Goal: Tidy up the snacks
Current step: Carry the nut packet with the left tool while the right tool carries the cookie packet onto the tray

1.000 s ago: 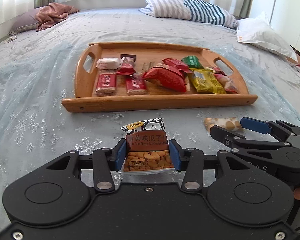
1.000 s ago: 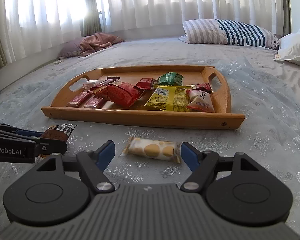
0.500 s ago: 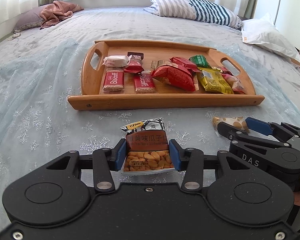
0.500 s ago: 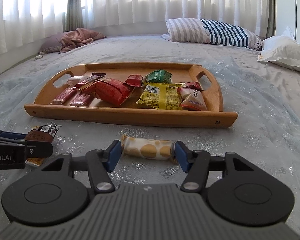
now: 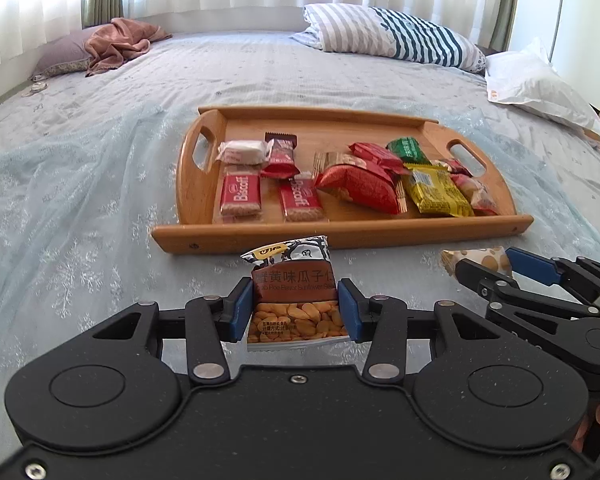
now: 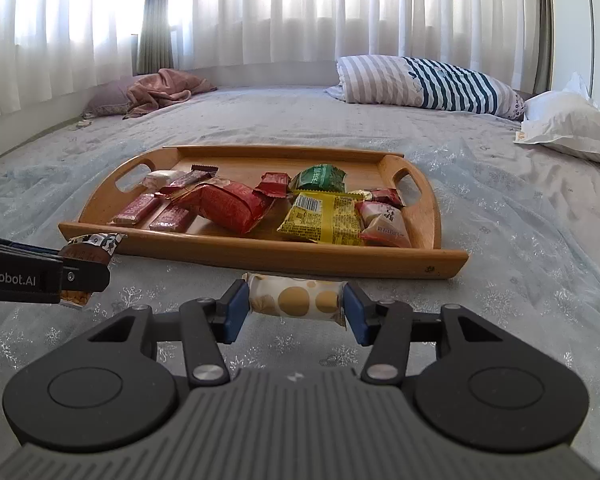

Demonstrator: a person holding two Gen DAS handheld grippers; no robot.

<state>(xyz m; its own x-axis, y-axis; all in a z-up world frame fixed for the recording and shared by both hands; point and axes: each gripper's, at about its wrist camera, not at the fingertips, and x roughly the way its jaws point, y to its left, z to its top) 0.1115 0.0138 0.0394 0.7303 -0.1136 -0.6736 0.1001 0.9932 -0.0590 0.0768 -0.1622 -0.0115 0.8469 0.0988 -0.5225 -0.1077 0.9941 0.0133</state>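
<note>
My left gripper (image 5: 294,314) is shut on a brown sunflower seed packet (image 5: 294,280) and holds it above the bedspread, in front of the wooden tray (image 5: 340,236). My right gripper (image 6: 294,310) is shut on a white biscuit packet with yellow dots (image 6: 296,298), held just before the tray's front rim (image 6: 268,254). The tray holds several snacks: two Biscoff packs (image 5: 240,194), a red bag (image 5: 360,188), a yellow packet (image 5: 436,194) and a green one (image 5: 408,150). The left gripper with the seed packet (image 6: 86,254) shows at the left in the right wrist view.
The tray lies on a bed with a light blue lace cover (image 5: 80,200). A striped pillow (image 5: 392,40) and a white pillow (image 5: 540,88) lie at the back right. A pink cloth (image 5: 120,40) lies at the back left.
The right gripper closed on the dotted biscuit packet and lifted it. Both grippers rose, each with its packet.
</note>
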